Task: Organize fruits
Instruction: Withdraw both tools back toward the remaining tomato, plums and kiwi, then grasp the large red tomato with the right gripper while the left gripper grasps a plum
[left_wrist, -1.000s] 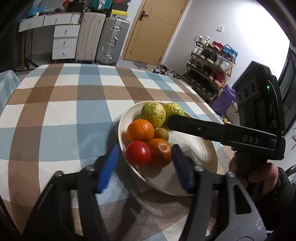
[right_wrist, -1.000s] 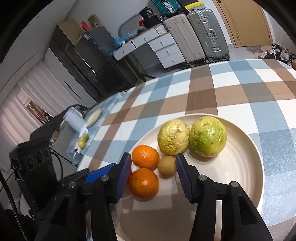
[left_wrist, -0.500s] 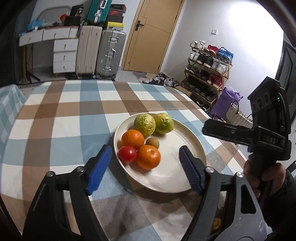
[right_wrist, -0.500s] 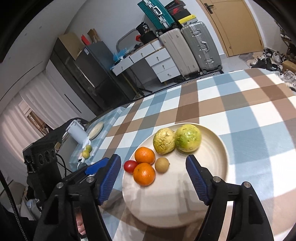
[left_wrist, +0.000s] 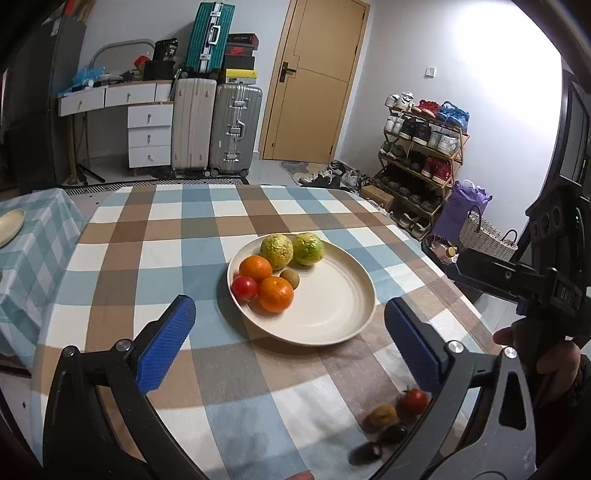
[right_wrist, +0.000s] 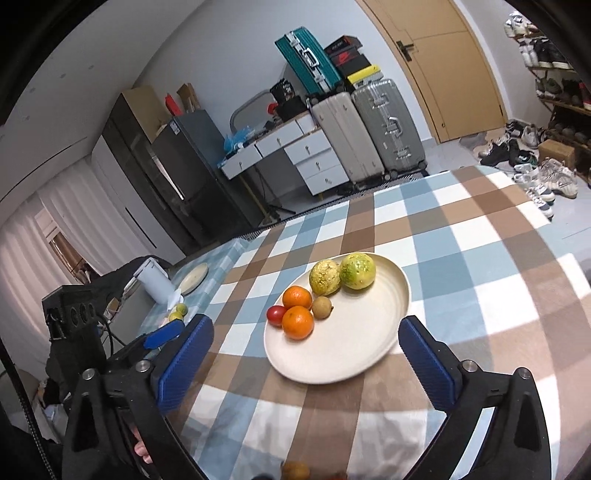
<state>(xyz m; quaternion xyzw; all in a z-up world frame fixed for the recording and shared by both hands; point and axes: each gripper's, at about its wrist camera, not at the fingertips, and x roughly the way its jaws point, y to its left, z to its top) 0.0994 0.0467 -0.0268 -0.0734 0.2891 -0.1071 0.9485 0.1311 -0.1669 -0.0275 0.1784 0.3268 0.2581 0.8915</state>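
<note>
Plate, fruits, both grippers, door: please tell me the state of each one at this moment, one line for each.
plate: flat on the checked tablecloth, half bare.
two oranges: on the plate, touching.
tomato: on the plate, at its rim.
two green-yellow fruits: on the plate, side by side.
loose small fruits: on the cloth, off the plate.
left gripper: jaws opening, nothing between them.
right gripper: jaws opening, nothing held.
door: shut.
</note>
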